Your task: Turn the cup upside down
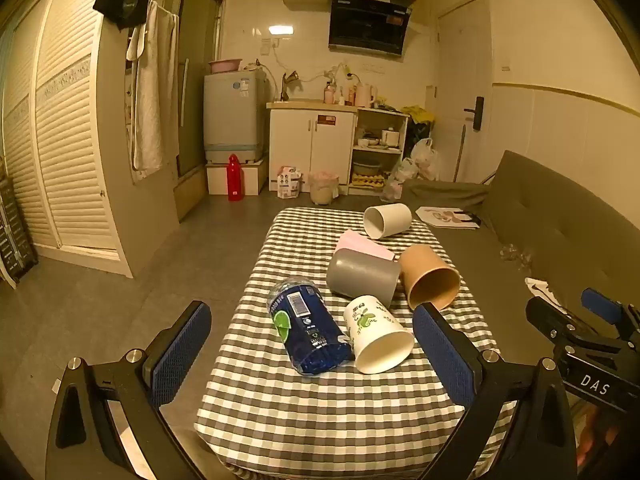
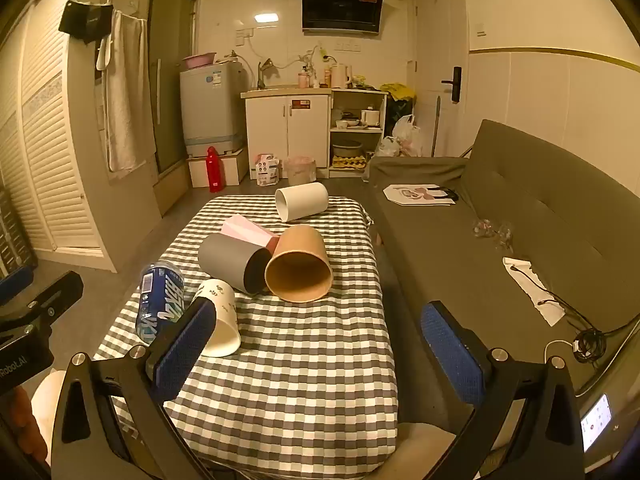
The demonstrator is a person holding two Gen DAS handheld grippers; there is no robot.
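Several cups lie on their sides on the checked table (image 1: 320, 400) (image 2: 304, 368): a white printed paper cup (image 1: 376, 334) (image 2: 222, 320), a grey cup (image 1: 362, 276) (image 2: 232, 262), a tan cup (image 1: 430, 278) (image 2: 298, 264), a pink cup (image 1: 362, 244) (image 2: 248, 232) and a plain white cup (image 1: 388, 220) (image 2: 302, 201). My left gripper (image 1: 312, 356) is open and empty, near the printed cup. My right gripper (image 2: 320, 354) is open and empty over the table's near part.
A blue-labelled plastic bottle (image 1: 306, 330) (image 2: 160, 306) lies beside the printed cup. A grey sofa (image 2: 520, 240) runs along the table's right side, with papers and cables on it. Kitchen cabinets (image 1: 312, 148) stand beyond the far edge.
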